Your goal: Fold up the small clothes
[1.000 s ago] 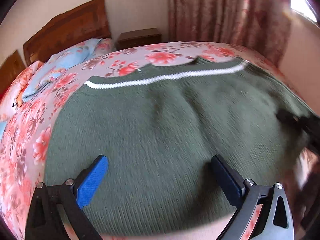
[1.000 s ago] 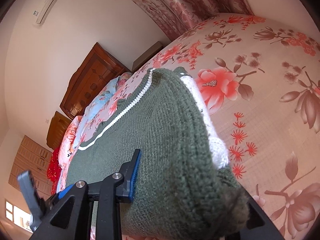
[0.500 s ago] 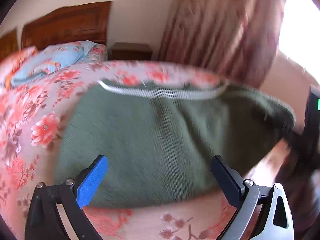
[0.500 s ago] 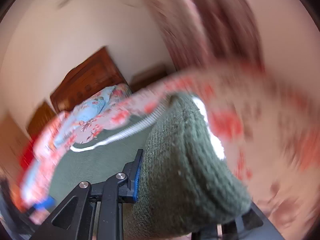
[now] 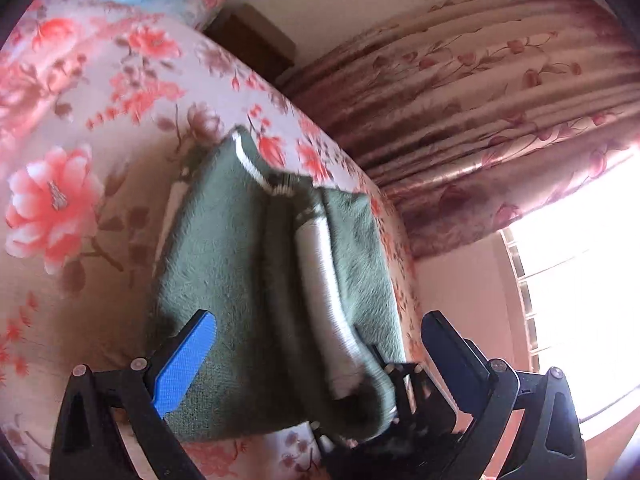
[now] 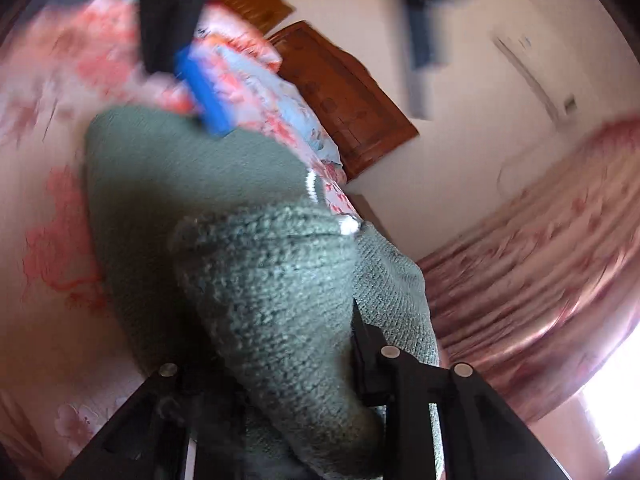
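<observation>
Jaws of the left gripper stand wide apart and hold nothing, with the blue pad on one side and the black finger on the other, the folded cloth lying between and beyond them. Jaws of the right gripper are clamped on a thick bunched end of the green sweater; the knit fills the gap and hides the fingertips. One second ago the green sweater lay spread broad across the floral bedspread, with its white stripe running side to side, and the right gripper held one edge low. That edge has since been carried over the body of the garment, so the sweater now shows as a narrower stack with several layers, a white inner layer exposed along the fold and the white stripe at the far end. Both views have swung sharply and are blurred by motion. The left gripper has drawn back from the cloth surface. Judgement: one lengthwise fold is nearly complete; the held end remains to be laid down and released, after which the stack may need squaring, since the exposed white layer suggests uneven edges.
</observation>
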Motion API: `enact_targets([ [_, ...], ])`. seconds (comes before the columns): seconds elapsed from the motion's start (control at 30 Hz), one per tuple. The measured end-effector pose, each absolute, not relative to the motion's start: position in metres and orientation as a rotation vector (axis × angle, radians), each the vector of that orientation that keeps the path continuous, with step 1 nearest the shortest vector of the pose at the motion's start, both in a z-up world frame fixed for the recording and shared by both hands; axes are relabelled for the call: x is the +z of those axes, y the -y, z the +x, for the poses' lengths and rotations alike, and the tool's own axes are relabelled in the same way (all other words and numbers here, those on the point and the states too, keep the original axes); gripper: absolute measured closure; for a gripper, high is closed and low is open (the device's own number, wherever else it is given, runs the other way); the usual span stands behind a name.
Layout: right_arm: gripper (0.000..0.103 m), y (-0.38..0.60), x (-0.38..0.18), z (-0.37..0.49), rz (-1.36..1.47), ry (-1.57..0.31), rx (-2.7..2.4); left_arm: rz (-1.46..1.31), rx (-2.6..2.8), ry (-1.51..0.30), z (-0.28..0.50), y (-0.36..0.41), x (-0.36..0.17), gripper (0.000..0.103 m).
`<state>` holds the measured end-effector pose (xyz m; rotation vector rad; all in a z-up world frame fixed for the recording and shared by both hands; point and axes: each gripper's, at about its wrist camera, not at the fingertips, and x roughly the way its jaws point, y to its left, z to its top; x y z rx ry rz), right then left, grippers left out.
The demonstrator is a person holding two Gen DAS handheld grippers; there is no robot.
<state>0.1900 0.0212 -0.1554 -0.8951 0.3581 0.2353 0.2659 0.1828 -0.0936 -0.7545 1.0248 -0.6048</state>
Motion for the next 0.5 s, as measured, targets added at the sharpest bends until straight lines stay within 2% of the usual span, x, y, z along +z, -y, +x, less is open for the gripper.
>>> enact_targets([
  [0.27,0.077,-0.012,-0.14,0.185,-0.811,-0.282,0.208,-0.632,-0.682,-1.126,0.289,-0.133,-0.093,0.0],
  [0.5,0.074,-0.009,-0.146,0.187,-0.821,-0.314,0.231,-0.541,-0.685,-1.192,0.318,-0.085,-0.097,0.0],
])
